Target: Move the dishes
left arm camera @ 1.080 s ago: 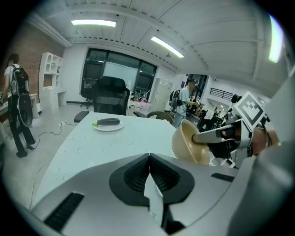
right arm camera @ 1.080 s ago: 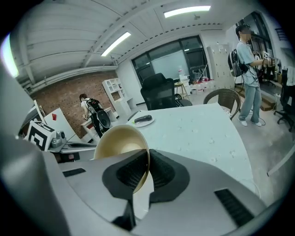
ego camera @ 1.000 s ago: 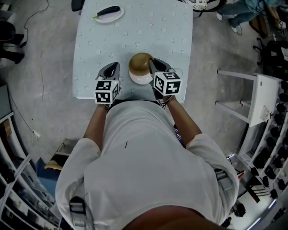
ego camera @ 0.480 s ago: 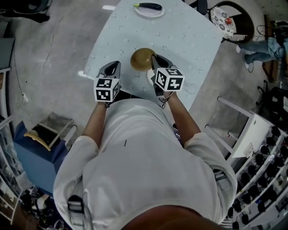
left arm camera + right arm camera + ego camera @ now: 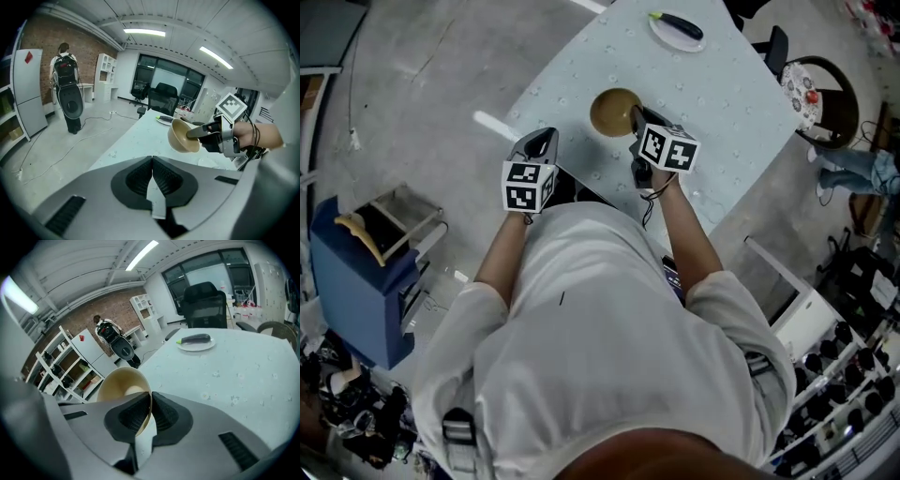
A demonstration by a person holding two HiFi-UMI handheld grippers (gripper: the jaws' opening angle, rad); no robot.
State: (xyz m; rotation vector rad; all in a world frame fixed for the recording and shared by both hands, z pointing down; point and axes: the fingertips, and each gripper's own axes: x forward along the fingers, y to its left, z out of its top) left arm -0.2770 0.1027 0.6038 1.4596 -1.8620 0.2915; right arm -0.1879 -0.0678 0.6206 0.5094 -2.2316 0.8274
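My right gripper [image 5: 636,124] is shut on the rim of a tan bowl [image 5: 613,111], which hangs tilted above the pale blue table [image 5: 703,84]. In the right gripper view its jaws [image 5: 150,405] pinch the bowl's wall [image 5: 118,386]. The left gripper view shows the bowl [image 5: 182,138] on its side in the air. My left gripper [image 5: 544,141] is shut and empty, left of the bowl at the table's near edge; its pads [image 5: 140,180] meet. At the table's far end a white plate [image 5: 677,30] carries a dark long vegetable [image 5: 196,338].
A blue cabinet [image 5: 352,281] stands on the floor at the left and a white rack [image 5: 802,305] at the right. A round chair [image 5: 814,89] is beyond the table. A black office chair [image 5: 204,303] is at its far end. A person with a backpack [image 5: 65,86] stands far off.
Both grippers and the bowl have swung along the table as the view turned. The white bowl seen under the tan bowl a second ago is out of sight.
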